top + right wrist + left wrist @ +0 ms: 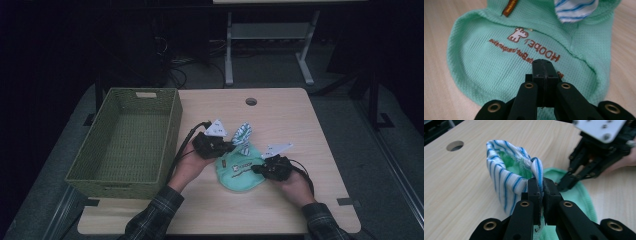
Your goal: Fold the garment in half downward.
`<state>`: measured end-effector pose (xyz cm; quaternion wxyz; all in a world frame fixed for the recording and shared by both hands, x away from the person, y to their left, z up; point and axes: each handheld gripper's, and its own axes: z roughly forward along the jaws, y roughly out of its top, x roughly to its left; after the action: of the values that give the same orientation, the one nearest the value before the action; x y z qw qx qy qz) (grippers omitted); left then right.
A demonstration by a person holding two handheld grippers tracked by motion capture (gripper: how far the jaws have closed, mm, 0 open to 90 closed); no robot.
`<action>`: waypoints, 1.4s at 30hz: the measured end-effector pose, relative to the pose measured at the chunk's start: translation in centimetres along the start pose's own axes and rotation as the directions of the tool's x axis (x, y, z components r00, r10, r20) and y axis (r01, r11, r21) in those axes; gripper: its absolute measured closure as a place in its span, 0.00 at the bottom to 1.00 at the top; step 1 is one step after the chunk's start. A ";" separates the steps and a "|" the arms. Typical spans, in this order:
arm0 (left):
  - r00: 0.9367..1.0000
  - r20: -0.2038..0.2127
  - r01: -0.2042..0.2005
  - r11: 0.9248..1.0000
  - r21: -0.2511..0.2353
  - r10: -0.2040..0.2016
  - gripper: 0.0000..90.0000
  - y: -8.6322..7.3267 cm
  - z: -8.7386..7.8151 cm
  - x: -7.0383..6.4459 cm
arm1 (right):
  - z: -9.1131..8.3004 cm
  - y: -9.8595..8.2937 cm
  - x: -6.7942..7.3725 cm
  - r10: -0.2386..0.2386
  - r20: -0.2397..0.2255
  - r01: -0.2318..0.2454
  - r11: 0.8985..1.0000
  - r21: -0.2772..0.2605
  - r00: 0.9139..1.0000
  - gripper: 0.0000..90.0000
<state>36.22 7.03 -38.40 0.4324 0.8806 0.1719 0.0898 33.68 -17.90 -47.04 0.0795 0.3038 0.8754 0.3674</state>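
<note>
My left gripper pinches the striped collar; my right gripper, clamped, pins the mint pet shirt mid-frame. Tugging harder, I may lose the collar.

Your high view is pretty dim: the room behind the pale wooden table drops off to near black, and the woven green basket looks muddy and grainy. Your two gripper views are much brighter, with soft, even light and no harsh glare. In both, the black jaws at the bottom blur out. The mint-green knitted cloth stays sharp mid-frame and softens towards the edges.
</note>
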 end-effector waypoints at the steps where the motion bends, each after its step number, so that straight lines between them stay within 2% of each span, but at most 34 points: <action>1: 1.000 0.012 -0.001 1.000 -0.004 0.001 0.95 0.0 0.0 -0.2 | 0.1 0.1 -0.1 -0.001 0.002 0.001 1.000 -0.001 1.000 1.00; 10: 0.997 0.063 -0.040 0.999 0.015 0.039 0.95 -0.2 0.6 -2.1 | 0.8 0.8 -0.5 -0.003 0.021 0.003 1.000 -0.008 1.000 1.00; 12: 0.997 0.074 -0.038 0.999 0.018 0.037 0.95 -0.4 1.0 -2.6 | 0.7 0.7 -0.5 -0.003 0.012 0.004 1.000 -0.013 1.000 1.00; 18: 0.993 0.098 -0.070 0.996 0.047 0.066 0.95 -1.0 2.0 -3.4 | -1.6 0.1 -1.1 0.017 0.036 -0.015 0.999 -0.052 0.999 1.00; 22: 0.990 0.113 -0.087 0.994 0.070 0.079 0.95 -1.5 2.4 -3.7 | -2.5 -0.8 -1.5 0.031 0.052 -0.029 0.998 -0.048 0.998 1.00; 29: 0.988 0.143 -0.075 0.993 0.095 0.060 0.95 -2.5 2.9 -4.0 | -3.6 -1.5 -2.3 0.060 0.066 -0.056 0.997 -0.058 0.996 1.00; 34: 0.982 0.176 -0.091 0.986 0.139 0.066 0.95 -3.0 3.5 -4.4 | -3.7 -1.8 -2.8 0.073 0.068 -0.069 0.996 -0.060 0.995 0.99; 42: 0.977 0.208 -0.087 0.979 0.183 0.048 0.93 -3.5 4.3 -4.7 | -3.8 -2.0 -3.3 0.087 0.065 -0.083 0.995 -0.062 0.994 0.97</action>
<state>32.41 4.10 -43.78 0.3577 0.9280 0.1045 -0.0023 33.98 -23.15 -45.95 0.1022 0.3504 0.8472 0.3860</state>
